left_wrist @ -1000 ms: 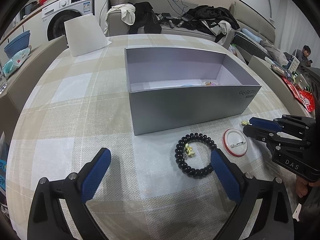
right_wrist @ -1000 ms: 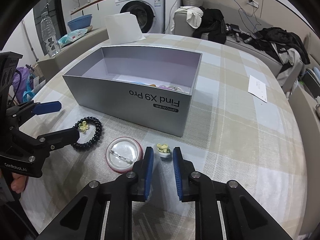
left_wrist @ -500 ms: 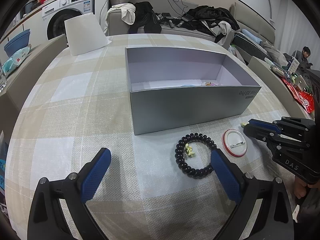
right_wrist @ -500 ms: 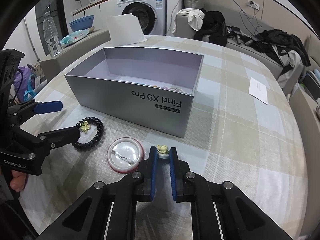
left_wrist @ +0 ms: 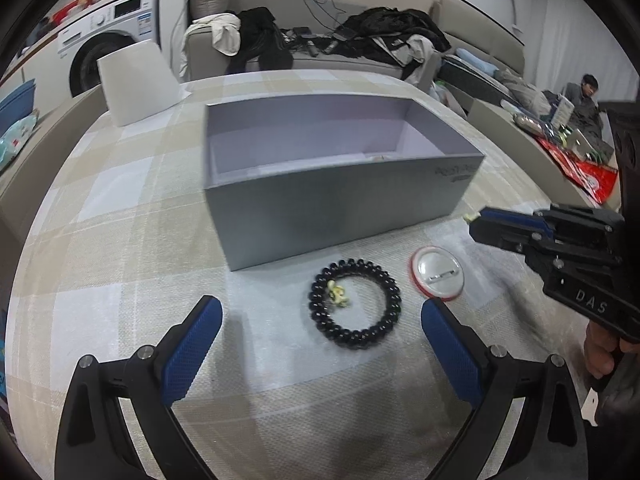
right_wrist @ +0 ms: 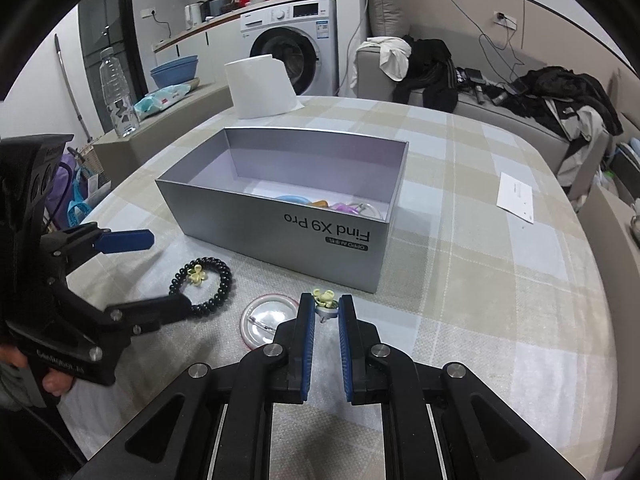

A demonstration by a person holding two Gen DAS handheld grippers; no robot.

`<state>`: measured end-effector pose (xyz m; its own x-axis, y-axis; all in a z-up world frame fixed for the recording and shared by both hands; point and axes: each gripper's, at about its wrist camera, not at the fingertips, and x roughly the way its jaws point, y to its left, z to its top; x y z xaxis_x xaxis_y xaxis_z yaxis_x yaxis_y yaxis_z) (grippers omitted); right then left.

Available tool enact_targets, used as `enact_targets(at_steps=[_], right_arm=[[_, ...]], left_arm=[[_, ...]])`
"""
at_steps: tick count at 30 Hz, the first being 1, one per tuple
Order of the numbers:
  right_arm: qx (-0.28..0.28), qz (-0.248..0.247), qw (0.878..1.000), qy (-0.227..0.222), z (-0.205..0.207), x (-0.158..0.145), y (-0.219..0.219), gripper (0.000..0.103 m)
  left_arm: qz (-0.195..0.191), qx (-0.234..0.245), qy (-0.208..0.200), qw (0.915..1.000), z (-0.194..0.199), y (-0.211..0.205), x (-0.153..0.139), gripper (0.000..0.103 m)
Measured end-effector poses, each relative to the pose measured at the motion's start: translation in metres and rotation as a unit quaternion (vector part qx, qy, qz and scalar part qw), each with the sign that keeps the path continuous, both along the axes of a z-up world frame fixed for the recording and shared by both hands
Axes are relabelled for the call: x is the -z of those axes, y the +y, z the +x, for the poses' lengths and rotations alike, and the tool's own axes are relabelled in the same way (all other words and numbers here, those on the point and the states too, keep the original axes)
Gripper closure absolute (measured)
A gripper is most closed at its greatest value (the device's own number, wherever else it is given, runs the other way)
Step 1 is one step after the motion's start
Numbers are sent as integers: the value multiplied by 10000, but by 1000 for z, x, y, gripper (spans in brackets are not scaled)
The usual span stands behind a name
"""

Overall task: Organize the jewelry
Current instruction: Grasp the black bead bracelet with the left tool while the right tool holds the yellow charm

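My right gripper (right_wrist: 325, 309) is shut on a small yellow flower ring (right_wrist: 325, 302) and holds it off the table, in front of the grey box (right_wrist: 320, 236). The ring also shows at the right gripper's tip in the left wrist view (left_wrist: 471, 217). My left gripper (left_wrist: 320, 322) is open and empty, its fingers either side of a black bead bracelet (left_wrist: 356, 304) with a yellow flower charm (left_wrist: 338, 293). A round red-rimmed pin badge (left_wrist: 438, 274) lies face down beside the bracelet. Several colourful pieces lie inside the box (right_wrist: 320, 203).
A checked cloth covers the table (right_wrist: 480, 264). A white paper bag (right_wrist: 262, 90) stands behind the box. A white envelope (right_wrist: 516, 197) lies at the right. A sofa with clothes (right_wrist: 500, 92) and a washing machine (right_wrist: 296, 52) are beyond the table.
My right gripper closed on the flower ring and lifted it off the table toward the box. My left gripper stayed open over the bracelet.
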<state>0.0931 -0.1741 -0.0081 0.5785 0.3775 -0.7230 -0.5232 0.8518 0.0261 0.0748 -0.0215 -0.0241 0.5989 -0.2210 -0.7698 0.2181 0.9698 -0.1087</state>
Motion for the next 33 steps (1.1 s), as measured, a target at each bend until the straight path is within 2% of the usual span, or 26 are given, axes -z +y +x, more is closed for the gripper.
enact_targets(at_steps=[5,9,14,16,17,25,33], right_arm=[[37,94,9999,-13,-2,-2,-2,92],[53,159,9999,-13,-3,-3,-5,92],[32,185,9998,-14,-4,-3,-6,92],[16,200,9998,-24,-5,-4,-5,92],[5,202,9998,-26,-5,-4,-5,92],[-27,235,9997,-78,-8,-7,-3,92],[-52,287,9995,-155,-11,-13,-3,92]], left_arm=[[183,180,166,9995,6,-9,4,6],[329,319,156,9988,6,-15,4,12],[391,407,56,9984,4,-18,2,34],[379,398,12,9985,3,-16,1,54],[375,400,-8,9985,2,-15,1,59],[190,366,-102,9991,-2,-10,-3,63],[-18,287,-581,9979,-13,-4,-22,63]])
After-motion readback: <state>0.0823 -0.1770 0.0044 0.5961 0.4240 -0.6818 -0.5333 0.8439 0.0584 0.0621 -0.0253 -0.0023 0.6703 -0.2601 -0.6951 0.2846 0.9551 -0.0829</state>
